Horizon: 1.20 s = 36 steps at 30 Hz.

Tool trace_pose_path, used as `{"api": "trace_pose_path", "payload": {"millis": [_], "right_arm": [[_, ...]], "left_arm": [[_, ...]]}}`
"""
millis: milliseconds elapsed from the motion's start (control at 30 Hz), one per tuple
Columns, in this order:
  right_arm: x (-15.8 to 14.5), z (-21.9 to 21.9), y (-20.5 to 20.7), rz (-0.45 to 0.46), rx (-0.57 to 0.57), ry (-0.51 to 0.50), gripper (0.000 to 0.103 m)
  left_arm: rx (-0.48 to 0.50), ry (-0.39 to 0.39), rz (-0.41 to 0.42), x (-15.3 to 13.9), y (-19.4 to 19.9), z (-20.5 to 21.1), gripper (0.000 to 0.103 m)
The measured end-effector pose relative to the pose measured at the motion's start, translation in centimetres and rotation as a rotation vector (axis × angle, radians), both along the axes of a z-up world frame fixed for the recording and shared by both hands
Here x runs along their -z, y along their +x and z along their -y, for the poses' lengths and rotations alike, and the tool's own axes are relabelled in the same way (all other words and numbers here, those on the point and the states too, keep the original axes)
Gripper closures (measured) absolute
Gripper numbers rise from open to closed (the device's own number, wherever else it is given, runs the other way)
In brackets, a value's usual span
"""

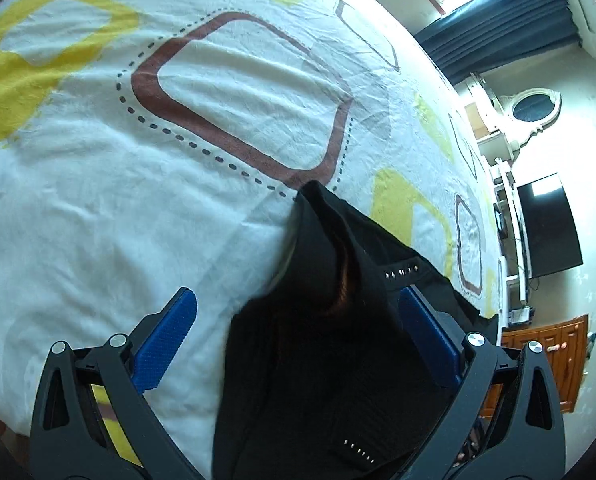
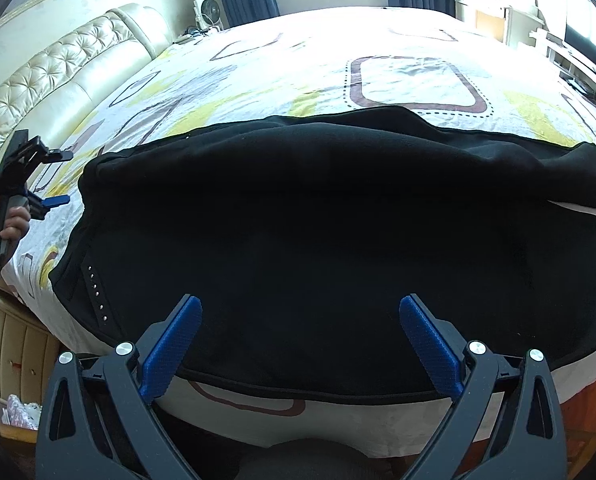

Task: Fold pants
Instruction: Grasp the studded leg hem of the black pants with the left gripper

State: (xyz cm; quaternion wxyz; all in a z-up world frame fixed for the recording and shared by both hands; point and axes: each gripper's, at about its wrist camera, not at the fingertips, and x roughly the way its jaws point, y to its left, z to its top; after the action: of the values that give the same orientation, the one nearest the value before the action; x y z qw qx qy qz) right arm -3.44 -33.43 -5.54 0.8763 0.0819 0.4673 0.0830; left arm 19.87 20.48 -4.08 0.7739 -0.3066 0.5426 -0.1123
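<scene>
The black pants (image 2: 298, 220) lie spread across the bed (image 2: 378, 40), filling the middle of the right wrist view, with a row of small studs (image 2: 96, 293) at the lower left. My right gripper (image 2: 300, 302) hangs over the near edge of the pants; its jaws are wide apart and hold nothing. In the left wrist view, my left gripper (image 1: 298, 300) has its jaws spread too, and a fold of the pants (image 1: 322, 320) rises between them at the lower centre. I cannot tell if the cloth touches the blue pads (image 1: 165, 344). My hand (image 2: 11, 220) holds the left gripper at the left edge of the right wrist view.
</scene>
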Motion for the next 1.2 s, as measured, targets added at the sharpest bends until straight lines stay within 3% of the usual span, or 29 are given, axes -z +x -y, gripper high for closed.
{"api": "trace_pose_path", "payload": {"millis": [100, 300, 400, 500, 600, 733, 800, 833, 867, 900, 933, 1033, 1100, 1200], "right_arm": [[0.2, 0.1, 0.4, -0.016, -0.004, 0.014, 0.004], [0.7, 0.2, 1.7, -0.056, -0.033, 0.062, 0.004], [0.8, 0.1, 2.5, -0.076, -0.055, 0.094, 0.004], [0.4, 0.1, 3.3, -0.065, -0.066, 0.101, 0.004], [-0.5, 0.5, 4.2, -0.034, -0.052, 0.117, 0.004], [-0.8, 1.1, 5.3, -0.023, -0.011, 0.156, 0.004], [-0.6, 1.3, 5.7, -0.037, -0.002, 0.178, 0.004], [-0.5, 1.3, 5.8, -0.044, 0.002, 0.185, 0.004], [-0.5, 1.4, 5.9, -0.048, 0.003, 0.19, 0.004], [-0.5, 1.5, 6.0, -0.051, 0.001, 0.193, 0.004], [-0.5, 1.5, 6.2, -0.054, -0.006, 0.197, 0.004], [-1.4, 1.9, 6.9, -0.037, -0.047, 0.211, 0.004], [-2.9, 2.4, 7.9, 0.013, -0.087, 0.215, 0.004], [-5.2, 2.9, 11.4, 0.103, -0.149, 0.143, 0.004]], "left_arm": [[0.055, -0.083, -0.05, 2.0, 3.1, 0.7, 0.002], [0.271, -0.155, -0.072, 3.0, 6.7, 6.0, 0.002], [0.309, -0.089, -0.096, 3.6, 7.9, 7.6, 0.002], [0.319, -0.1, -0.126, 4.7, 8.6, 7.5, 0.002], [0.354, -0.098, -0.091, 4.8, 8.2, 7.7, 0.002], [0.543, -0.011, -0.008, 4.3, 7.4, 8.9, 0.002], [0.523, 0.001, -0.015, 4.0, 7.5, 9.1, 0.002], [0.49, -0.014, -0.022, 3.9, 7.7, 8.8, 0.005], [0.47, -0.019, -0.015, 3.8, 7.8, 8.7, 0.026], [0.475, -0.012, -0.004, 3.7, 7.9, 8.9, 0.049], [0.479, 0.008, -0.012, 3.9, 8.1, 9.1, 0.092], [0.472, 0.009, -0.015, 4.3, 8.0, 9.1, 0.093], [0.483, 0.017, 0.029, 3.6, 7.6, 9.1, 0.094], [0.494, 0.005, 0.092, 2.8, 7.4, 9.0, 0.094]]}}
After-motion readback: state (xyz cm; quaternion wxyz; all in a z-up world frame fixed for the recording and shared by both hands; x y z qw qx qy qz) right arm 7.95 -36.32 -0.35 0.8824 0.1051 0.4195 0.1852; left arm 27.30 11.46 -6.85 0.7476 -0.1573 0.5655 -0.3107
